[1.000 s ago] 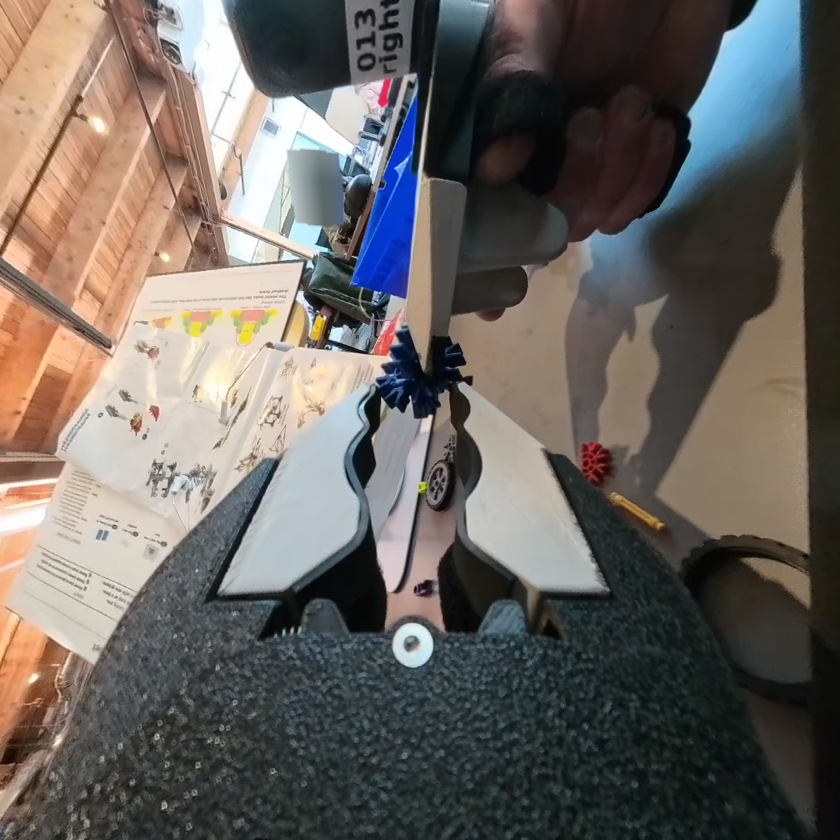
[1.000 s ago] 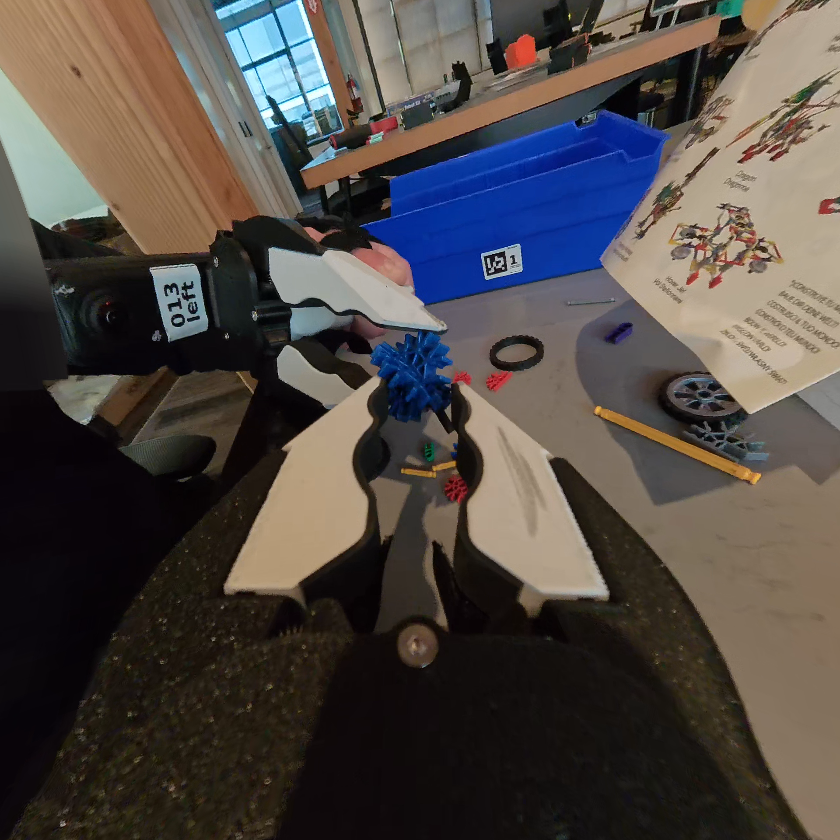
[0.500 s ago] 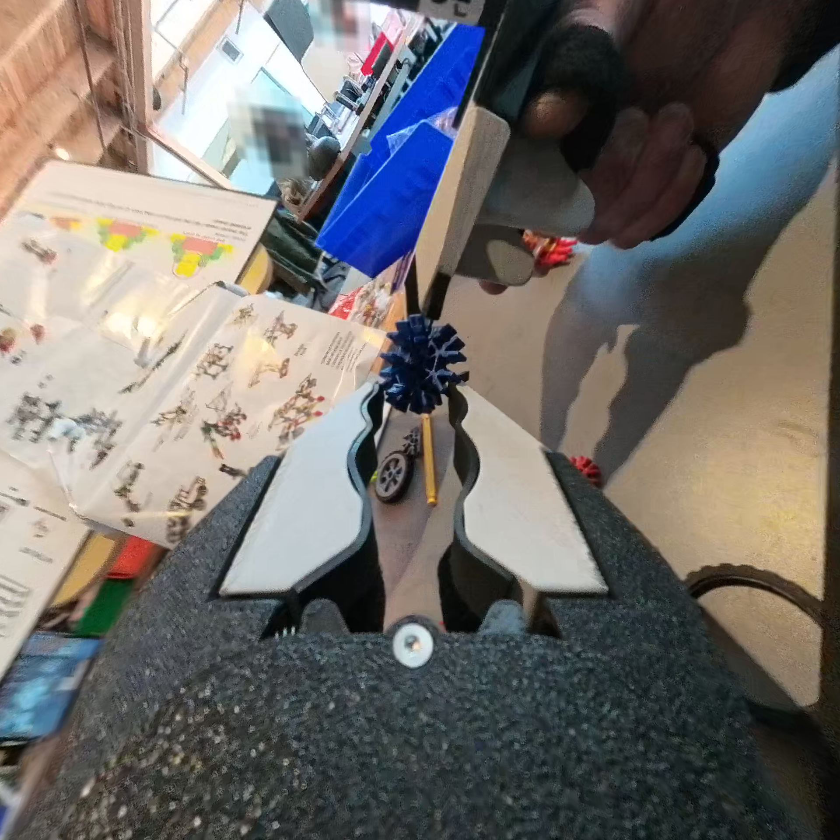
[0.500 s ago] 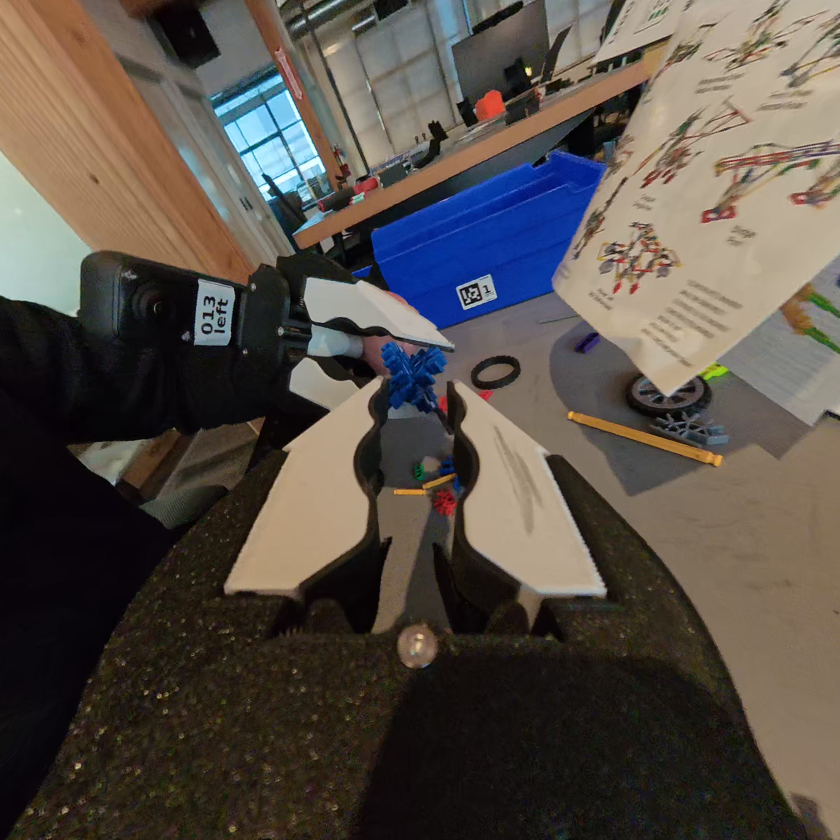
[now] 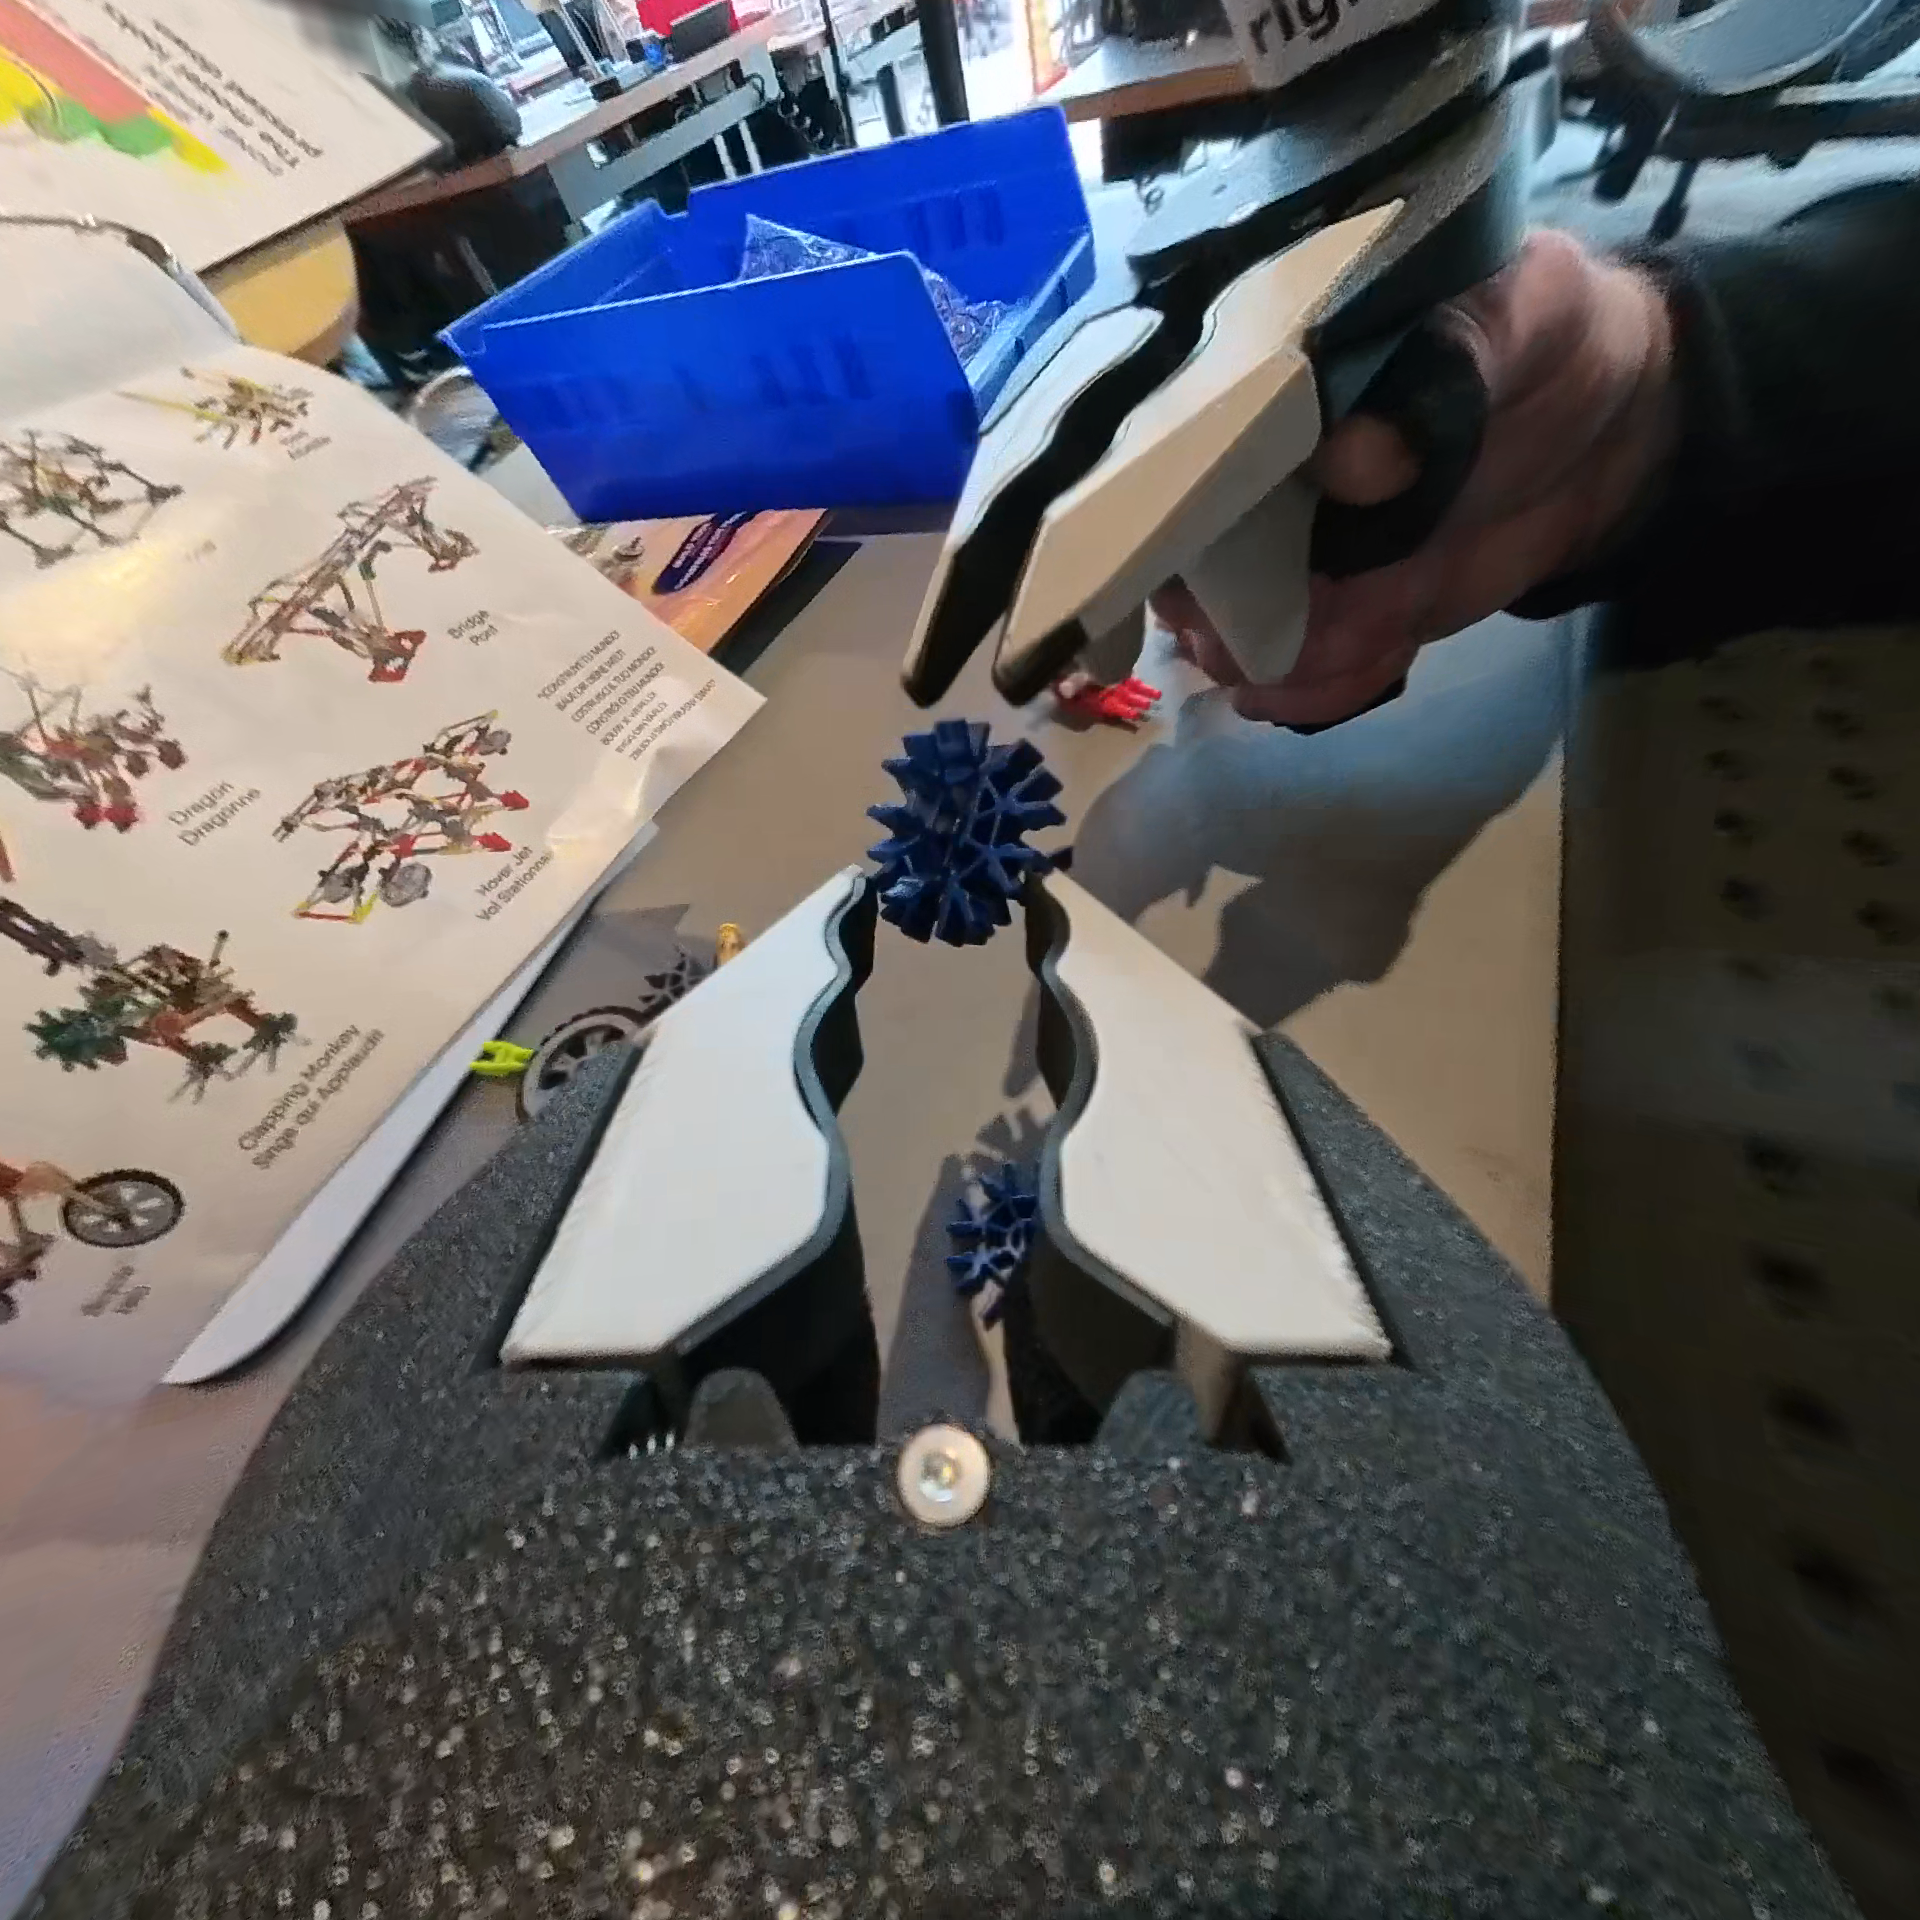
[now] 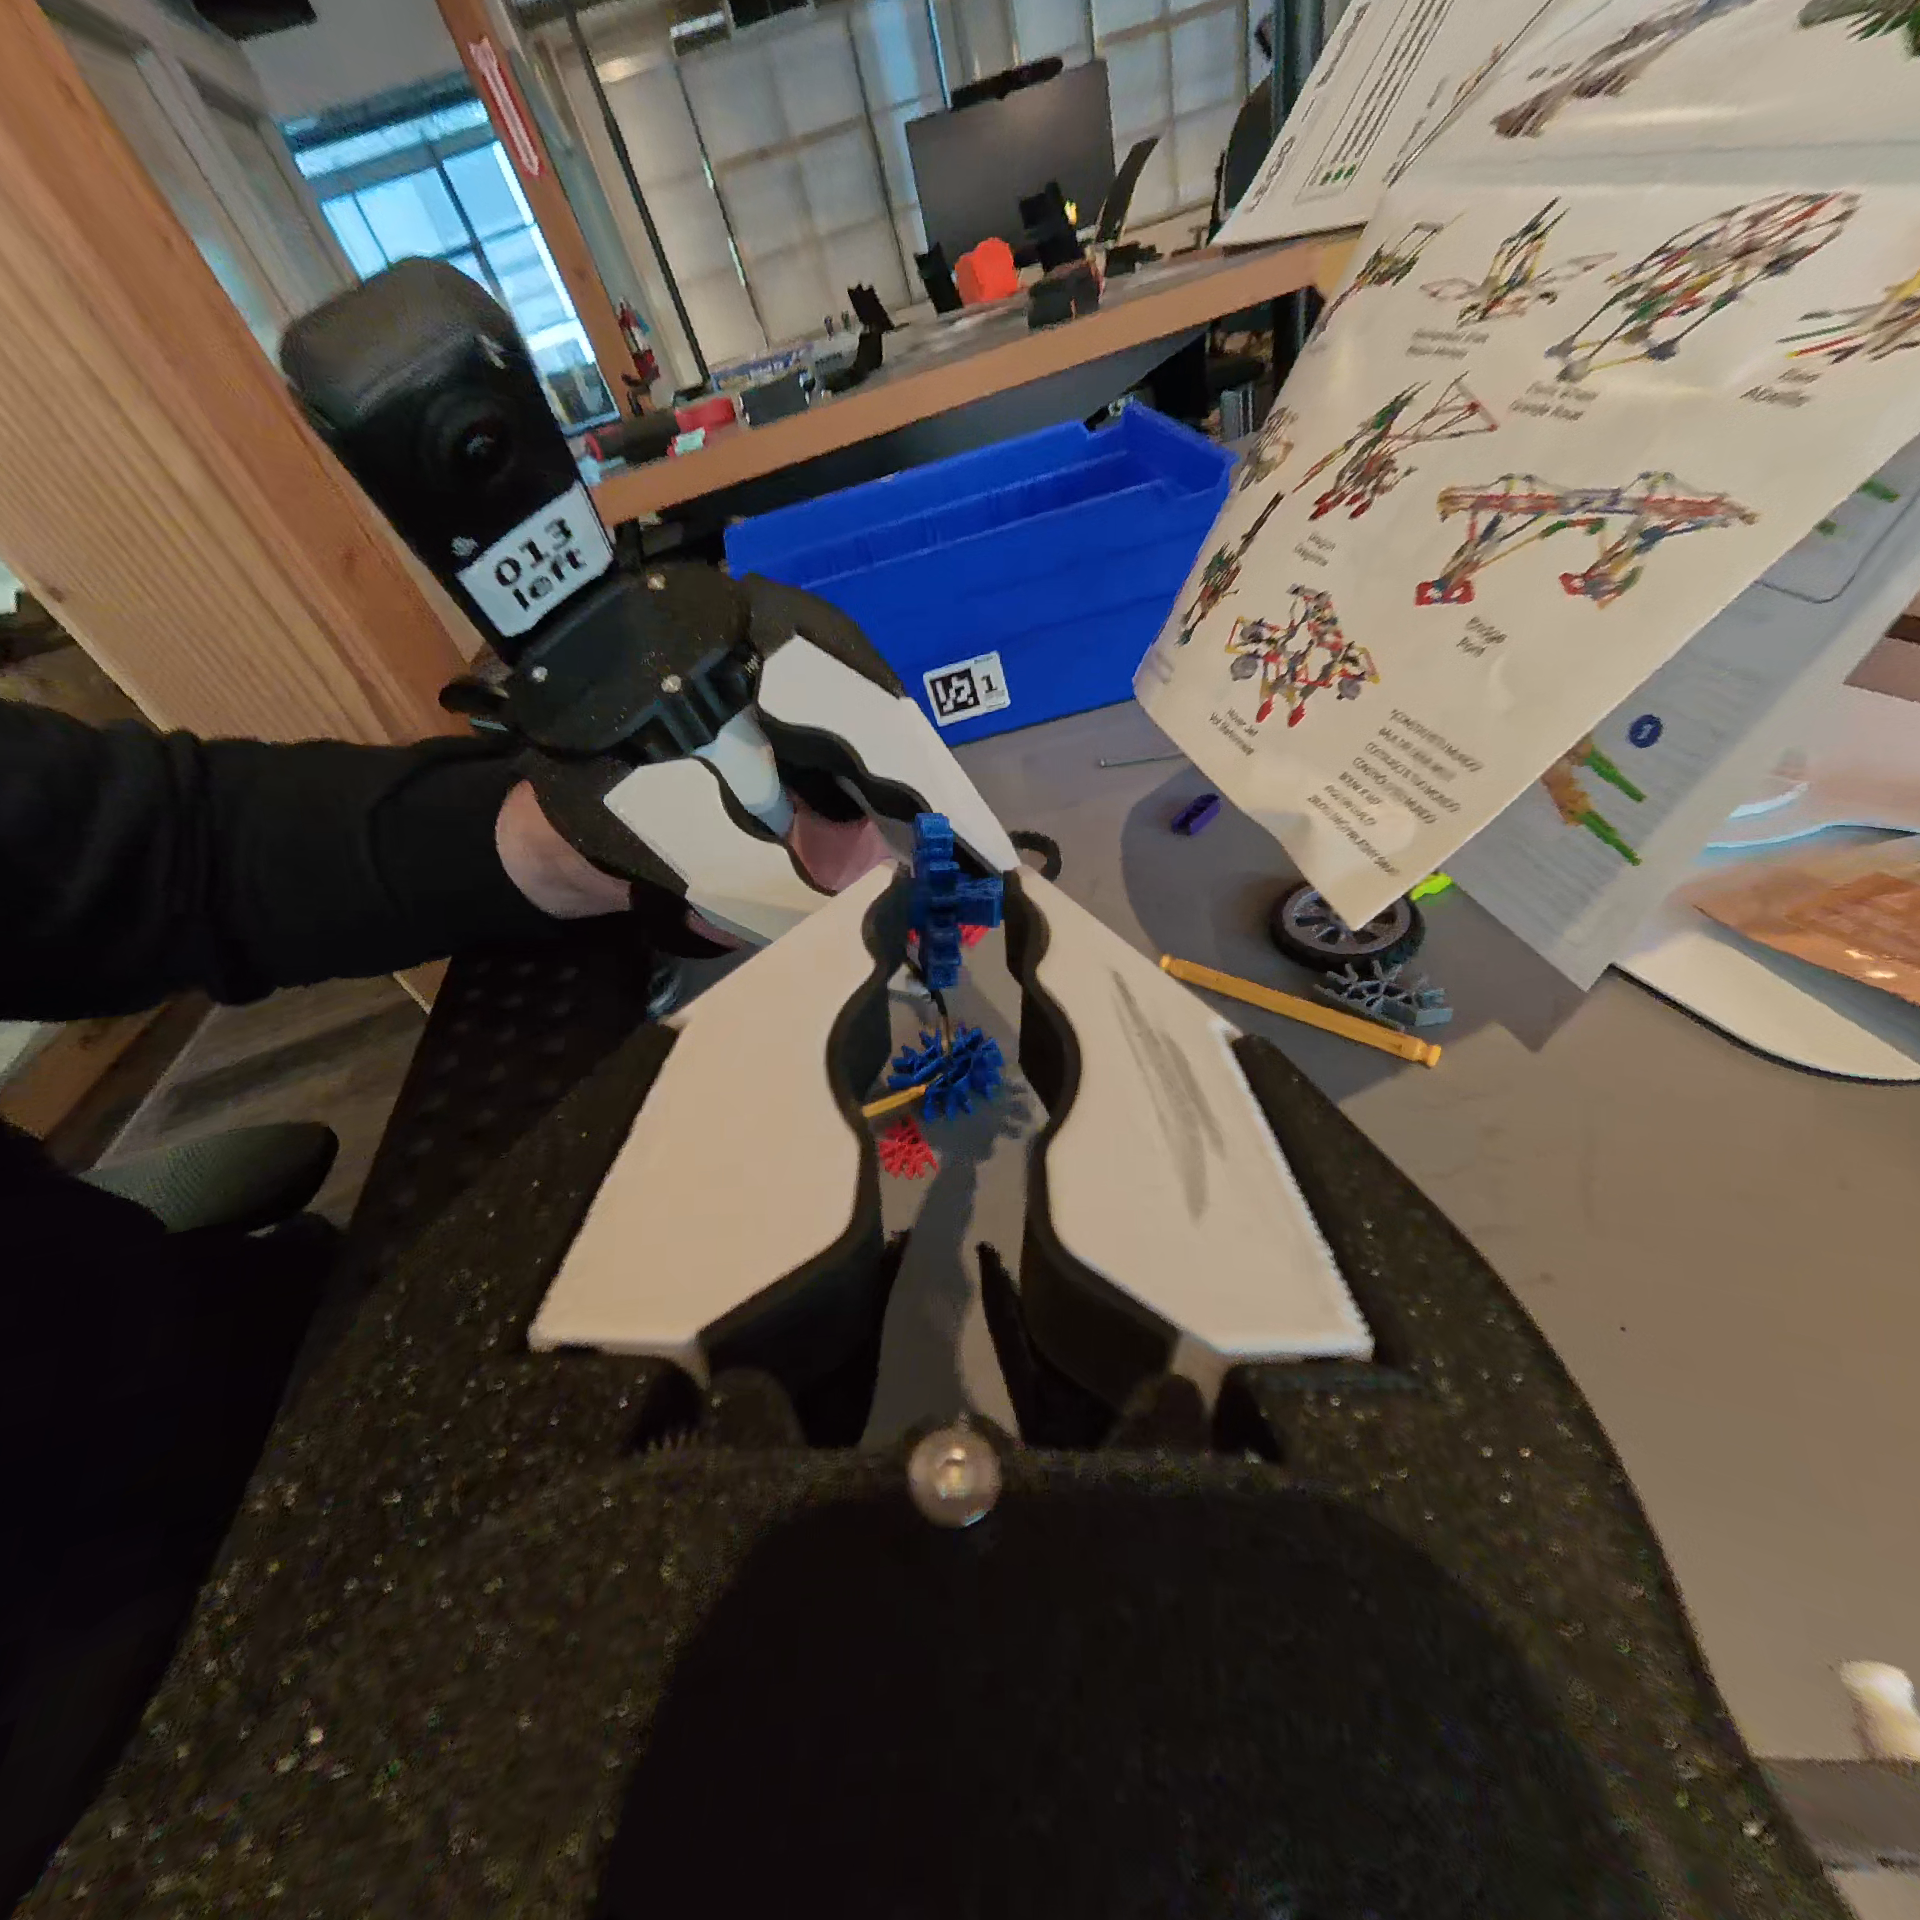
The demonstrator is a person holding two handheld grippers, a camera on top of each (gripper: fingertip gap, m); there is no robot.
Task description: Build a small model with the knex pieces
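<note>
Both tongs, left (image 5: 951,883) and right (image 5: 966,681), near-closed; left pinches blue connector (image 5: 966,831).

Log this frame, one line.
left tool: shut on blue connector cluster | right tool: open, empty, just above cluster, apart | table: loose blue connector, yellow rod

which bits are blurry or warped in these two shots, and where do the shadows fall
Left wrist view: the instruction sheet is smeared by motion, the blue connector at the left gripper tips fairly sharp; the hand's shadow darkens the grey table. Right wrist view: wide-angle bending at the edges, soft blur on the right gripper fingers, sheet shadow over the wheel.
</note>
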